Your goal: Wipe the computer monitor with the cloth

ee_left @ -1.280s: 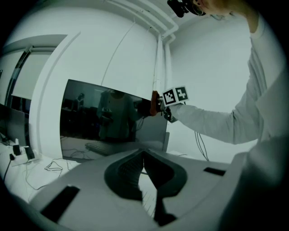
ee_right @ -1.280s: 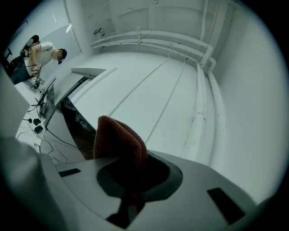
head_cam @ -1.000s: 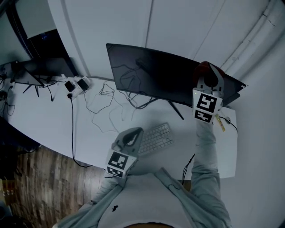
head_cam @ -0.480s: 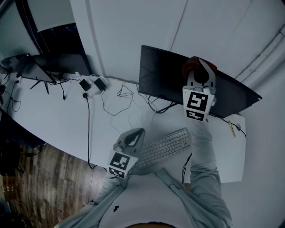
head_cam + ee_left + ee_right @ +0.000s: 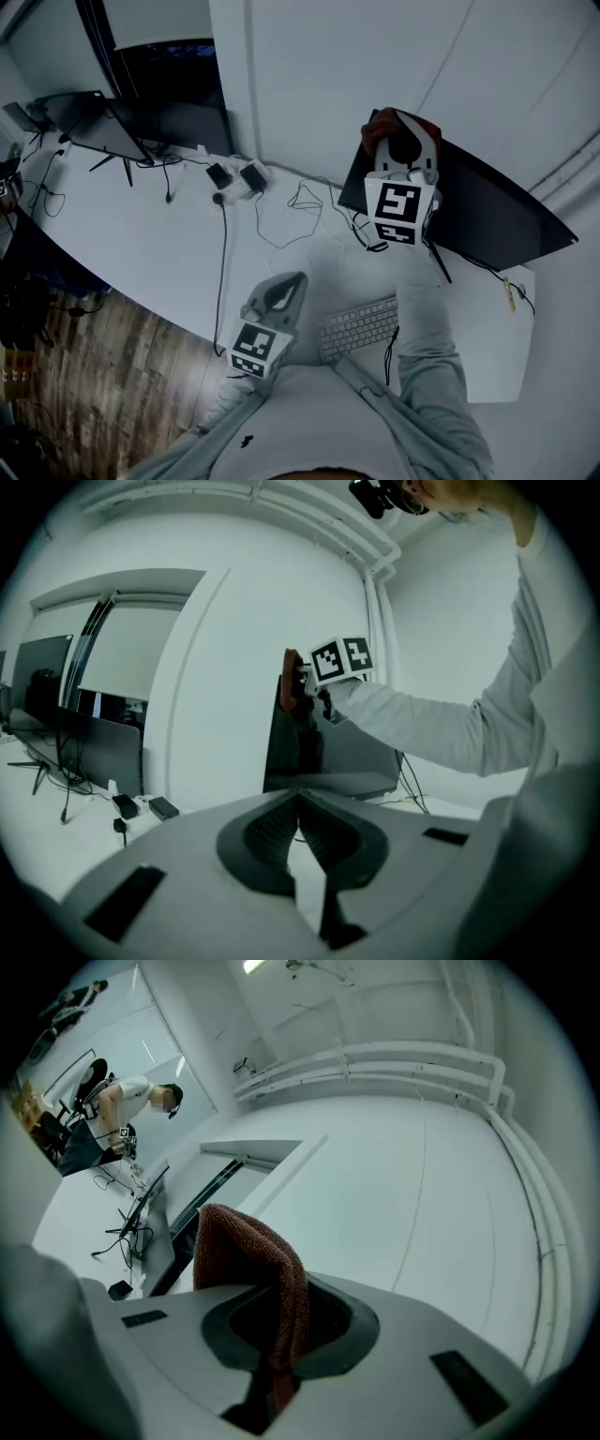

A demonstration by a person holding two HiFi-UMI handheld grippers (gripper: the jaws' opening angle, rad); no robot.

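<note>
The long white bench (image 5: 141,253) carries the dark computer monitor (image 5: 487,211) at its right, with a keyboard (image 5: 361,326) on the near side of it. The person's right arm reaches straight out and up, raising the right tongs (image 5: 401,141) to the monitor's top left corner, their jaws clamped on a hanging fold of the reddish-brown cloth (image 5: 248,1246), which lies against that corner. The left arm is bent close to the body, with the left tongs (image 5: 302,822) low over the bench's near edge, jaws pressed together on nothing.
</note>
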